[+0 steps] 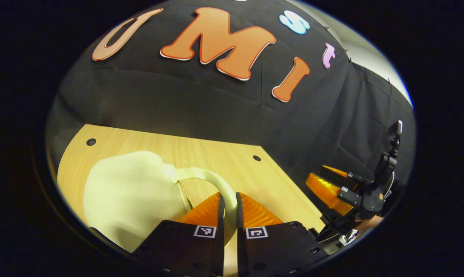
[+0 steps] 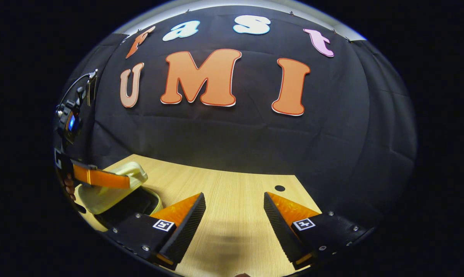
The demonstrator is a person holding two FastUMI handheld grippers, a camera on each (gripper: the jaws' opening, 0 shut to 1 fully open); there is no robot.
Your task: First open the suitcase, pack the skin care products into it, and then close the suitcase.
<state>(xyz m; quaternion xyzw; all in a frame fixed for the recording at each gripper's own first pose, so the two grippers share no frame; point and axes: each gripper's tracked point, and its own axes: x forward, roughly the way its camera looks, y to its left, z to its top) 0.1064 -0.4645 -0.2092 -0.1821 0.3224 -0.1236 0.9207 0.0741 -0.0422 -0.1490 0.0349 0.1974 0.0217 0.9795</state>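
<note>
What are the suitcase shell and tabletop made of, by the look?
Suitcase: pale cream, smooth matte shell with a moulded handle, likely hard plastic. Tabletop: light wood grain, flat and even, with drilled holes; probably laminate or veneer, can't tell which.

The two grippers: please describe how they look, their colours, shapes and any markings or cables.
Each gripper, left gripper and right gripper, has two wedge-shaped orange fingers with black ribbed pads, on black bolted mounts. Each mount carries a small square black-and-white marker. A thin cable loops above the left one's body.
</note>
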